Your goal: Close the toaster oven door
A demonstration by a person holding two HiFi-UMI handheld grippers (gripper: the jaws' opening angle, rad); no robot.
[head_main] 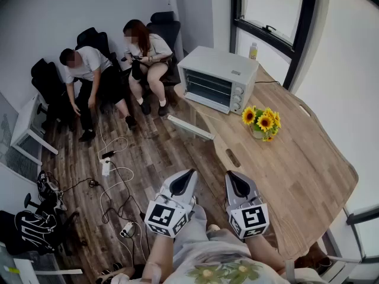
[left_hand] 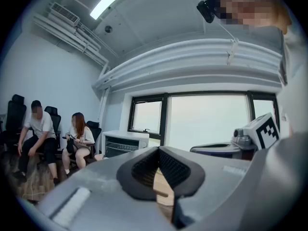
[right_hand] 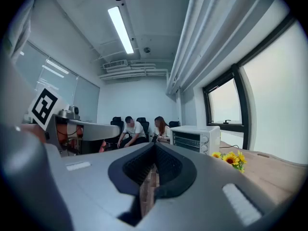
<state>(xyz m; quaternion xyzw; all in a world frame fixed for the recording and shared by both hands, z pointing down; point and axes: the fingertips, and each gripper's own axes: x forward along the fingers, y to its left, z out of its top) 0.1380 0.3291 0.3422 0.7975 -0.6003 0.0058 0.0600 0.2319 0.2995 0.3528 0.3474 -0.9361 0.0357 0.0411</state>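
Grey, marker-cubed tongs sit nearest, side by side above the wearer's lap and off the near-left edge of the wooden table (head_main: pixel 308 164). The left gripper (head_main: pixel 188 175) has its jaws pressed together with nothing between them, and its own view shows the ribbed pads (left_hand: pixel 144 166) meeting at the tip. The right gripper (head_main: pixel 231 176) is just as tightly closed and empty, its tips lying over the table's near-left edge. Both point roughly level toward the far end of the room.

Beyond them, near the middle of the tabletop, a small pot of sunflowers (head_main: pixel 262 122) stands. At the far-left corner of the tabletop sits the white toaster oven (head_main: pixel 216 78). Its glass door (head_main: pixel 190 127) is dropped open and juts out flat past the table's left edge over the floor, with the racks inside showing. It is well apart from both grippers.

A bottle (head_main: pixel 253 51) stands behind the oven by the window. Left of the table, white cables (head_main: pixel 112 176) trail across the wood-plank floor. Furthest off, two people (head_main: pixel 89 70) sit on black chairs against the wall.
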